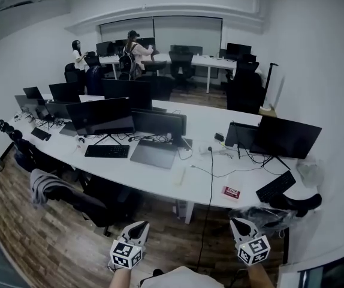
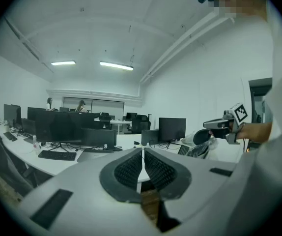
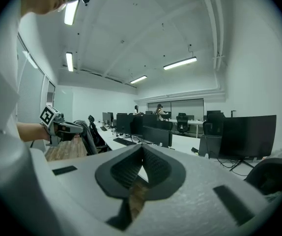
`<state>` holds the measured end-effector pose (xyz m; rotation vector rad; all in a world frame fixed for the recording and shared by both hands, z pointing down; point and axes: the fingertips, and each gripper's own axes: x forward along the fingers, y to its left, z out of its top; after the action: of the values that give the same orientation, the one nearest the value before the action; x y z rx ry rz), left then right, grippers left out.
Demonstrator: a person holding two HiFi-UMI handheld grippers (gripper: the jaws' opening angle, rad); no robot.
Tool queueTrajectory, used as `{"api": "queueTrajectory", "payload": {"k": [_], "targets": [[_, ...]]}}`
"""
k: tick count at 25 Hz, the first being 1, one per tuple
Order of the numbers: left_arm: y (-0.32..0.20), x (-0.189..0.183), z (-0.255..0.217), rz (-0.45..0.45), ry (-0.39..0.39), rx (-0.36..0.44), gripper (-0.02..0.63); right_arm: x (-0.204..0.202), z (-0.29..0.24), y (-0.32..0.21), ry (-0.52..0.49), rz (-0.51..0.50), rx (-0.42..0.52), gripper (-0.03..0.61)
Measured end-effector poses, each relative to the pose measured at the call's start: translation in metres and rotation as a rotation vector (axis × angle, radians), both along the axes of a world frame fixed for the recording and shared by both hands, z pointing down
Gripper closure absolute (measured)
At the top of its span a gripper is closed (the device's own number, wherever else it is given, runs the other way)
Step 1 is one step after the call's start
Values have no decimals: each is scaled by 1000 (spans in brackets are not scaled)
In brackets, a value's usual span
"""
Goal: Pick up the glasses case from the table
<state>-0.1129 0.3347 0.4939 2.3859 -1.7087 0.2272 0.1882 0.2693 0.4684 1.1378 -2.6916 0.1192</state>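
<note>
**Head view.** The left gripper and right gripper are held low and side by side over the wooden floor. Both stop short of the long white desk and tip slightly downward. Each marker cube bears a black-and-white square pattern. A red card lies on the desk ahead of the right fingers; its white print is too small to read. The glasses case, read with some doubt as the dark oblong object at the desk's near right end, lies ahead and right of the right fingers. It sits just beside a crumpled plastic bag, and neither gripper touches it.

**Left gripper view.** The left fingers are pressed together with nothing between them. The right gripper shows to their right, held about level. Ceiling lights appear only in the two gripper views.

**Right gripper view.** The right fingers are pressed together and empty. The left gripper shows to their left.
</note>
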Motion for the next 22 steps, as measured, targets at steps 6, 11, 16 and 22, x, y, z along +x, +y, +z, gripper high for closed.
{"api": "queueTrajectory", "payload": {"k": [6, 11, 16, 22], "targets": [[-8, 18, 0, -30, -8, 4, 601, 6, 5, -13, 11, -63, -4, 578], [-10, 36, 5, -54, -10, -5, 601, 15, 8, -22, 12, -102, -10, 578], [-18, 43, 8, -63, -17, -21, 601, 16, 12, -39, 8, -122, -20, 578], [-43, 39, 12, -68, -17, -20, 601, 9, 20, -63, 9, -131, -26, 577]]}}
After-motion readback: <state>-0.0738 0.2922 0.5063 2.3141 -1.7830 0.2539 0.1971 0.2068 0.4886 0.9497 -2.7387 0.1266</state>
